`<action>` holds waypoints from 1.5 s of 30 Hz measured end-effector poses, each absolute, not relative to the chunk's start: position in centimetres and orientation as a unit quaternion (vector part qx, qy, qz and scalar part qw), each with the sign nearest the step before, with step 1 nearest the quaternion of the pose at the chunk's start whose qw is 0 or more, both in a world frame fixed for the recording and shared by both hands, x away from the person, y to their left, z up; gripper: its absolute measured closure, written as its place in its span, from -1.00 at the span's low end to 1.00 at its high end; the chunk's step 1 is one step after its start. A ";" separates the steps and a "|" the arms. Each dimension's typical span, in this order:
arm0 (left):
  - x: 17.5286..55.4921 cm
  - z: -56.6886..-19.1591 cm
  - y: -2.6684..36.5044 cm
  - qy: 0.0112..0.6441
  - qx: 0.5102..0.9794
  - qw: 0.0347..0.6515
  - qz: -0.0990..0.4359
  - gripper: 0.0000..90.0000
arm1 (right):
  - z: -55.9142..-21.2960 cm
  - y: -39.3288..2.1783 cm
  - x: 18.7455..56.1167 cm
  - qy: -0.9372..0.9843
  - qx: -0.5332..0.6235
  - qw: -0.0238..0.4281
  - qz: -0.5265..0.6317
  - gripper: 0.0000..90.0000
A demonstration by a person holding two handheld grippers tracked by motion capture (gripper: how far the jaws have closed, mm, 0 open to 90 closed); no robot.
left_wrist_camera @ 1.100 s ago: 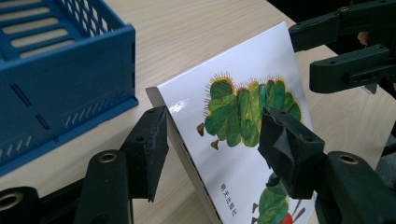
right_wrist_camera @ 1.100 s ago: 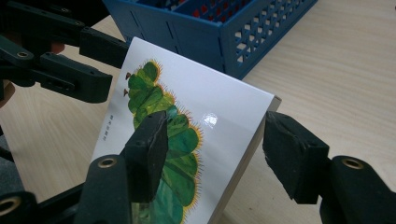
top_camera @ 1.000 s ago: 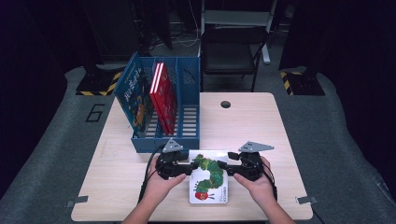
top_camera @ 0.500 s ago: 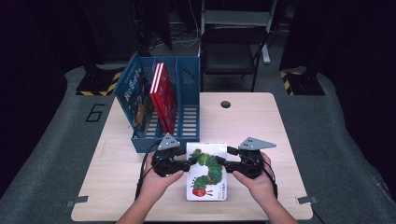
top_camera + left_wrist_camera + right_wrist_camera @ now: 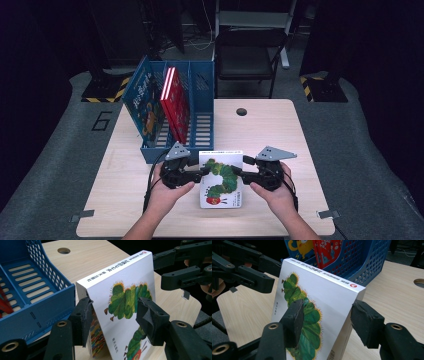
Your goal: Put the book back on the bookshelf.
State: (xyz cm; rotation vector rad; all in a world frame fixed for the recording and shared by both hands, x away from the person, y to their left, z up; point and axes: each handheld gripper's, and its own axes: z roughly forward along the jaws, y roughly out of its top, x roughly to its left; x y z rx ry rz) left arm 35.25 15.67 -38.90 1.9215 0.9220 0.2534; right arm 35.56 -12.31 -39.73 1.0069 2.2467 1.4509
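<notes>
Book [image 5: 221, 177] with a green caterpillar cover stands tilted near the table's [image 5: 280, 135] front edge, just before the blue rack [image 5: 200, 100]. Left gripper [image 5: 202, 171] and right gripper [image 5: 236, 172] straddle its side edges, jaws just closing, neither clearly clamped.

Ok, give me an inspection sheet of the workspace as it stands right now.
Surface: light wooden table, round hole near its far edge.
Job's things: white caterpillar picture book, tilted up off the table; blue plastic slotted file rack behind it, holding a red book and a blue book.
Clutter: nothing seen.
Grippers: left gripper and right gripper straddle the book's side edges; their jaws have just been closing, with gaps visible at some pads.
Cables: black cable by the left hand.
Surroundings: dark room, black folding chair, grey floor.
</notes>
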 end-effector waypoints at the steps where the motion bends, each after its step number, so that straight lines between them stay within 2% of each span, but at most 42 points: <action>1: 35.1 -38.9 15.7 0.375 0.788 0.477 0.106 0.04 | -39.7 -12.3 35.5 0.778 0.348 0.142 0.503 -0.02; 5: 34.5 -39.1 15.9 0.368 0.787 0.482 0.113 0.09 | -39.9 -12.3 34.8 0.778 0.340 0.154 0.504 -0.02; 27: 31.5 -39.6 16.3 0.358 0.787 0.491 0.106 0.13 | -40.6 -12.8 31.0 0.774 0.322 0.161 0.521 0.03; 37: 31.2 -41.0 15.9 0.359 0.800 0.472 0.093 0.17 | -41.1 -12.9 30.2 0.771 0.323 0.158 0.526 0.04; 45: 31.3 -42.4 15.8 0.367 0.802 0.464 0.081 0.24 | -43.0 -12.5 30.3 0.789 0.325 0.138 0.503 0.04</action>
